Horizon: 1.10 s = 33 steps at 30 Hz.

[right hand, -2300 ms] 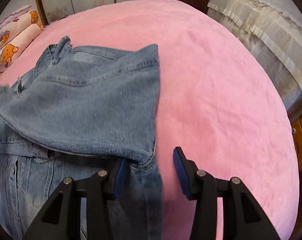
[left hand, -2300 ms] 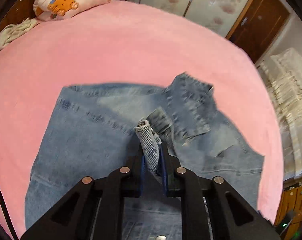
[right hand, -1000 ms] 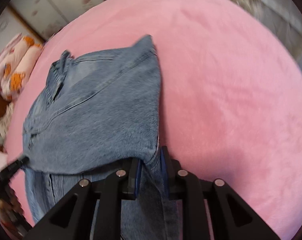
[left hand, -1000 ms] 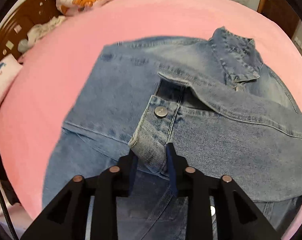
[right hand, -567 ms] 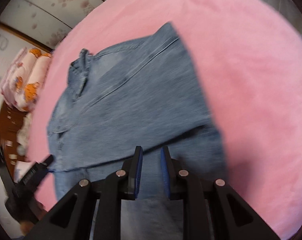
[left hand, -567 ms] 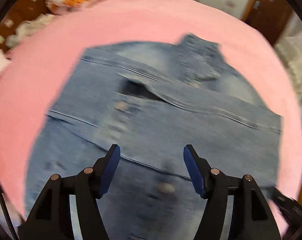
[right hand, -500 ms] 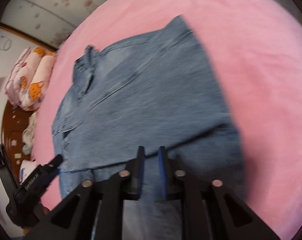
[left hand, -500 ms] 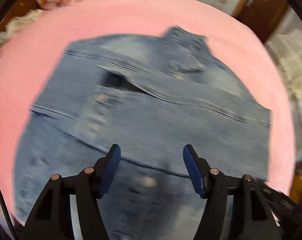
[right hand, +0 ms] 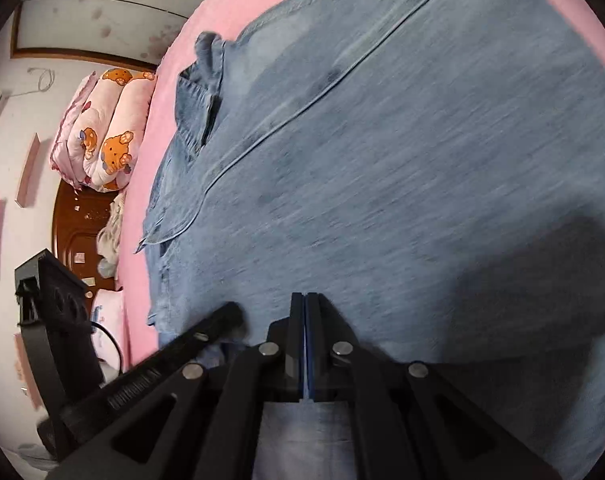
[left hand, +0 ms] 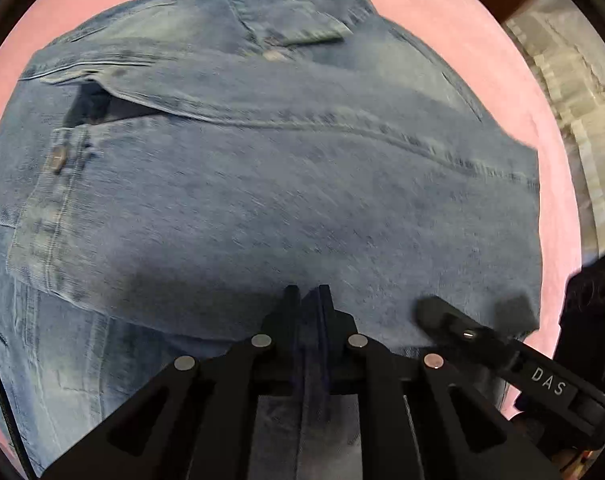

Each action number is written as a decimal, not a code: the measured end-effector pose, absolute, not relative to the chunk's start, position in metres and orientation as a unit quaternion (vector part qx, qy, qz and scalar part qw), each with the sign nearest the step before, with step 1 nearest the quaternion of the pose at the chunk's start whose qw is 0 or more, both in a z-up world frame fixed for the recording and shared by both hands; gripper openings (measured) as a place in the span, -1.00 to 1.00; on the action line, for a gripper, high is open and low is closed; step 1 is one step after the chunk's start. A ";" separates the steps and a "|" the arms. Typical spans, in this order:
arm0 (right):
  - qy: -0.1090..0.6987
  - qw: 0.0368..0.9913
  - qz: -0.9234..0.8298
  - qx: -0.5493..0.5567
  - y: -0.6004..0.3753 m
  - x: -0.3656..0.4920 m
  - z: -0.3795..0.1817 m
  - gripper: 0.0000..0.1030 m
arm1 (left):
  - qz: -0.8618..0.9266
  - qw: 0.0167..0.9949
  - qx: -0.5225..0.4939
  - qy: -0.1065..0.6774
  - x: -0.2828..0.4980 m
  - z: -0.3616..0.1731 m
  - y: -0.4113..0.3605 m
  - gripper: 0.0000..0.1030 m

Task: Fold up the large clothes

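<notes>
A blue denim jacket (left hand: 286, 168) lies on the pink bed (left hand: 454, 28), its sleeves folded across the body and its collar (left hand: 290, 16) at the far end. It also fills the right wrist view (right hand: 402, 168). My left gripper (left hand: 306, 292) is shut with nothing between its pads, low over the folded sleeve near the jacket's lower part. My right gripper (right hand: 304, 300) is shut and empty too, close over the denim. The right gripper's finger shows in the left wrist view (left hand: 446, 316), just right of the left gripper. The left gripper's finger shows in the right wrist view (right hand: 222, 316).
A pink bear-print quilt (right hand: 106, 132) lies rolled at the head of the bed by the wooden headboard (right hand: 78, 224). A beige bedspread (left hand: 574, 92) lies past the bed's right side. Wardrobe doors (right hand: 114, 8) stand behind.
The left gripper let go of the sleeve cuff, opened, then shut empty. The right gripper released the other sleeve edge. Both moved low over the folded jacket, close together.
</notes>
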State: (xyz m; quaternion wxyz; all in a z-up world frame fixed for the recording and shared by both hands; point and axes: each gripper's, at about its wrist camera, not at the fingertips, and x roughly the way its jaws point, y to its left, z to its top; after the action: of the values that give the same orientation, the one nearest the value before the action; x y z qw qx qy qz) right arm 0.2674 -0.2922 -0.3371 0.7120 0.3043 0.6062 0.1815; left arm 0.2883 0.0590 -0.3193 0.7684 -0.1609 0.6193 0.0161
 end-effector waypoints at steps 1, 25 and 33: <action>0.603 0.722 0.175 0.291 -0.301 0.267 -0.335 -1.00 | 0.035 0.772 -0.153 0.616 0.287 -0.317 0.066 -0.85; 0.556 0.751 0.175 0.310 -0.304 0.307 -0.301 -1.00 | 0.023 0.792 -0.204 0.575 0.315 -0.292 0.074 -0.93; 0.530 0.769 0.186 0.305 -0.254 0.361 -0.314 -1.00 | -0.002 0.796 -0.238 0.557 0.374 -0.301 0.060 -0.93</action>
State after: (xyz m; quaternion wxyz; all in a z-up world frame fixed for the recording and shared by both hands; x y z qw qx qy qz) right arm 0.3609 -0.2538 -0.3137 0.7693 0.3049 0.5296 0.1861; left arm 0.3743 0.0605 -0.3012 0.7961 -0.2375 0.5566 -0.0016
